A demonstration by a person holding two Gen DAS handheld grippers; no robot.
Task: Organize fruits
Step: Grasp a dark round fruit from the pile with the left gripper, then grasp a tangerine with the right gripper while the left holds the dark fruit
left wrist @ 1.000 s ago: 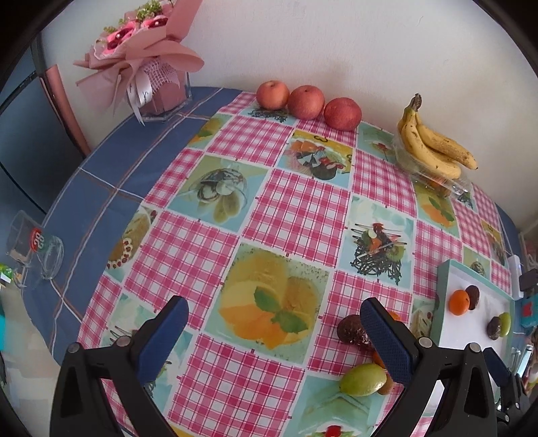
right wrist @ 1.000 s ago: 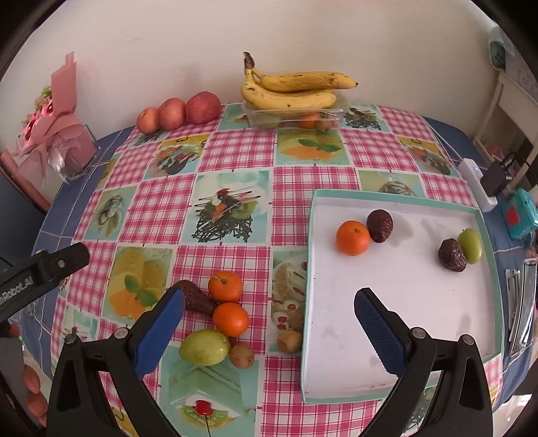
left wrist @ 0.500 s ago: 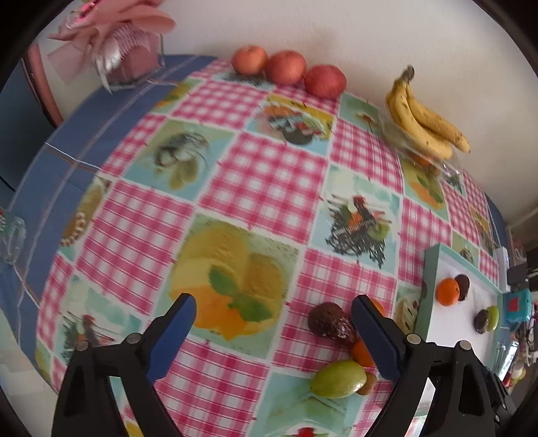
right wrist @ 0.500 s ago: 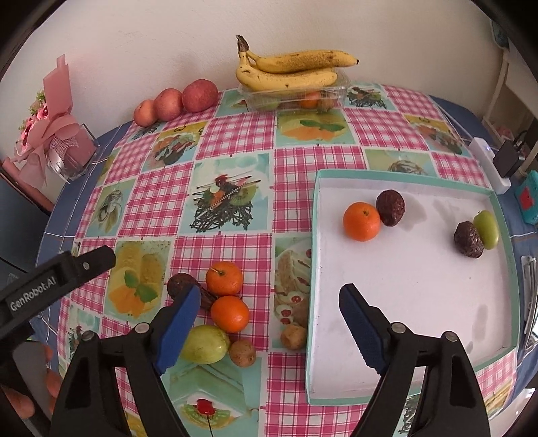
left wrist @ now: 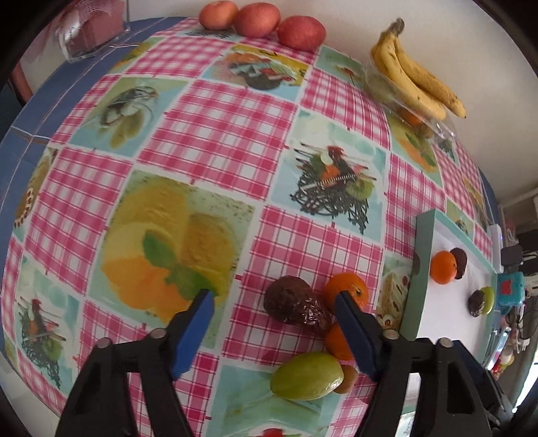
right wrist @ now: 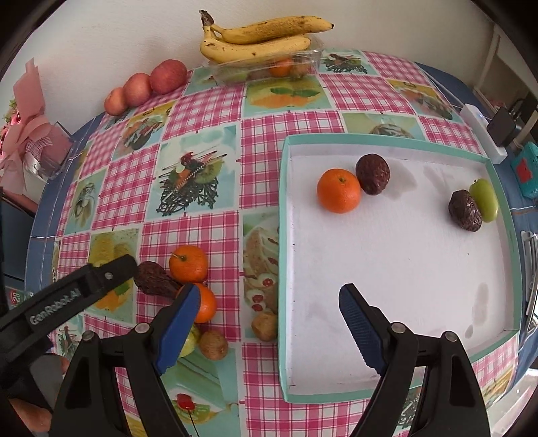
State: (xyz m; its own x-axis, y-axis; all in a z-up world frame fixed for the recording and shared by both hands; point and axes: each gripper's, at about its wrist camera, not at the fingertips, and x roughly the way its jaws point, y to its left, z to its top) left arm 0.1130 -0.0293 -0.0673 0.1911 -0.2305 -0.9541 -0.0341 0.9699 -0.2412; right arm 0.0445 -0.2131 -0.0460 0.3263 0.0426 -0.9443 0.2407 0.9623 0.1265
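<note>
A loose pile of fruit lies on the checked tablecloth: a dark wrinkled fruit (left wrist: pixel 294 305), two oranges (left wrist: pixel 346 290), a green fruit (left wrist: pixel 306 376) and small brown fruits (right wrist: pixel 213 343). My left gripper (left wrist: pixel 274 301) is open, low over the table, the dark fruit (right wrist: pixel 154 279) between its jaws, untouched. A teal-rimmed white tray (right wrist: pixel 386 269) holds an orange (right wrist: pixel 339 190), two dark fruits (right wrist: pixel 372 173) and a green fruit (right wrist: pixel 484 200). My right gripper (right wrist: pixel 267 299) is open and empty above the tray's left rim.
Bananas (right wrist: pixel 259 38) lie on a clear box of fruit at the back. Three apples (left wrist: pixel 257 19) line the wall. A pink bouquet (right wrist: pixel 30 141) stands at the far left. A power strip and adapters (right wrist: pixel 497 134) sit right of the tray.
My left gripper has dropped and moved forward to the fruit pile, bringing the dark fruit between its jaws. My right gripper has moved forward and lower over the tray's left rim.
</note>
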